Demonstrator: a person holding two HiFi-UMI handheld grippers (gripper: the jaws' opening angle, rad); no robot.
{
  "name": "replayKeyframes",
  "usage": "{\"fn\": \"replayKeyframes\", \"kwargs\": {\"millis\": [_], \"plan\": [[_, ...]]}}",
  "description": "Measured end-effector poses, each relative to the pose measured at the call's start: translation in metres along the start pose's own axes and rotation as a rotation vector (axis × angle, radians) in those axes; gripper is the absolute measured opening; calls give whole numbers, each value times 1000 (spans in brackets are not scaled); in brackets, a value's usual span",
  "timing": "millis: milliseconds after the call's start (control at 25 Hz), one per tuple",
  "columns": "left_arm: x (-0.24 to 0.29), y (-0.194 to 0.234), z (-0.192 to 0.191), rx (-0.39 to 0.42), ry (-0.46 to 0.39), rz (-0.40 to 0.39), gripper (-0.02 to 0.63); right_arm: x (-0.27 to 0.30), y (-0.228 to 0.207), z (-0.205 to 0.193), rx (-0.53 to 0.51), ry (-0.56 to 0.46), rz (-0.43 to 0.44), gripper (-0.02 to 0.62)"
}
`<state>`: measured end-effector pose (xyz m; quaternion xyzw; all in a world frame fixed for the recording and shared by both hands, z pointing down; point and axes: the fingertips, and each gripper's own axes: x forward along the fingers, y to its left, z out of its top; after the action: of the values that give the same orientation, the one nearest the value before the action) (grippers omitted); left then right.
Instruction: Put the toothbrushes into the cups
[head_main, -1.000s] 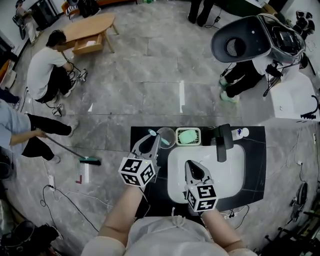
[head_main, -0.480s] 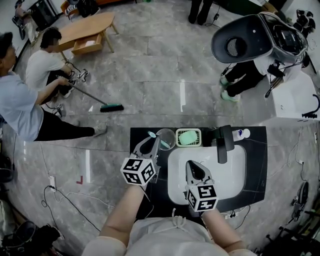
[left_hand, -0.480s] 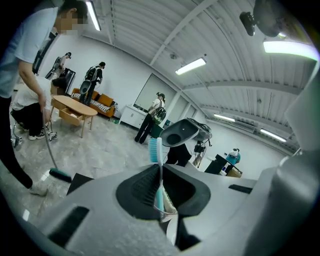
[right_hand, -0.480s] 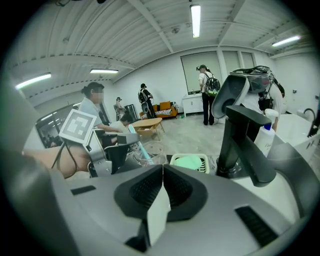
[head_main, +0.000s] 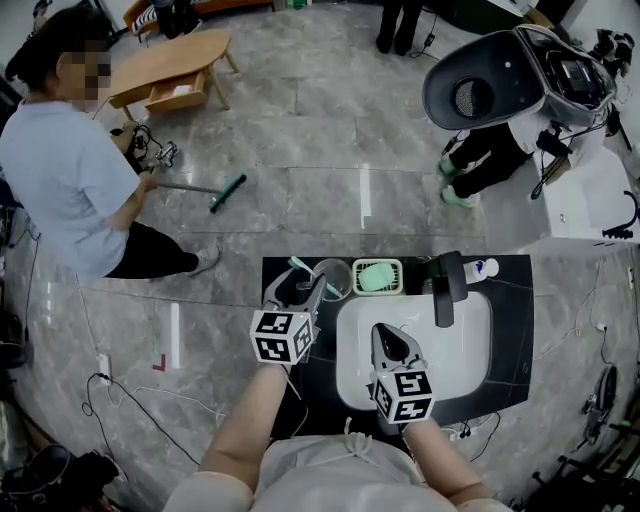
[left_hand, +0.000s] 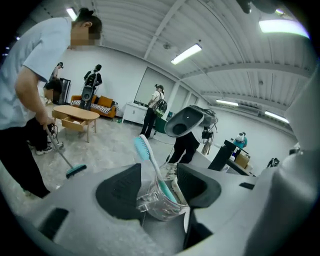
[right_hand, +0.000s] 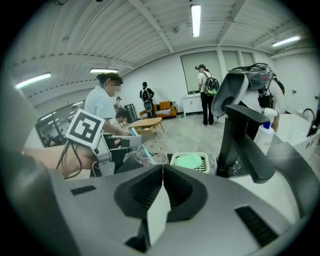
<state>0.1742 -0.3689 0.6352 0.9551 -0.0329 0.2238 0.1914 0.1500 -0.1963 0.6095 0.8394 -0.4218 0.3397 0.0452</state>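
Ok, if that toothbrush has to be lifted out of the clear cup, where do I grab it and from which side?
Take the toothbrush by the bare handle between the bristle head and the rim of the clear cup, coming from above. It leans head-up out of the cup, and its lower handle sits behind the cup wall.

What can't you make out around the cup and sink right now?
Base of the cup: left gripper view, hidden by that gripper's body; its jaws have just been opening, the cup between them.
Counter beneath the left gripper: head view, covered, so whatever lies there is unseen.
Bottle print: right gripper view, too small, partly behind the faucet.
Sink drain: head view, not visible; the right gripper covers part of the basin.
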Motion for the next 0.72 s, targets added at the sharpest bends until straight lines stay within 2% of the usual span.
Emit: {"fn": "replayKeyframes", "kwargs": {"millis": [200,600,680,720], "plan": [[-3,-4,-1,9,2,2,247,-3,4,7,-4,-18,11,28],[-41,-22,16,9,-58,41,249,-20,7,14,-27,-53,32,28],[-56,-33,21,30,-74,39,233,-26,9,18,-36,-67,40,28],[-63,-39,23,47,-84,40,179,-29,10,21,-42,-75,45,28]]}}
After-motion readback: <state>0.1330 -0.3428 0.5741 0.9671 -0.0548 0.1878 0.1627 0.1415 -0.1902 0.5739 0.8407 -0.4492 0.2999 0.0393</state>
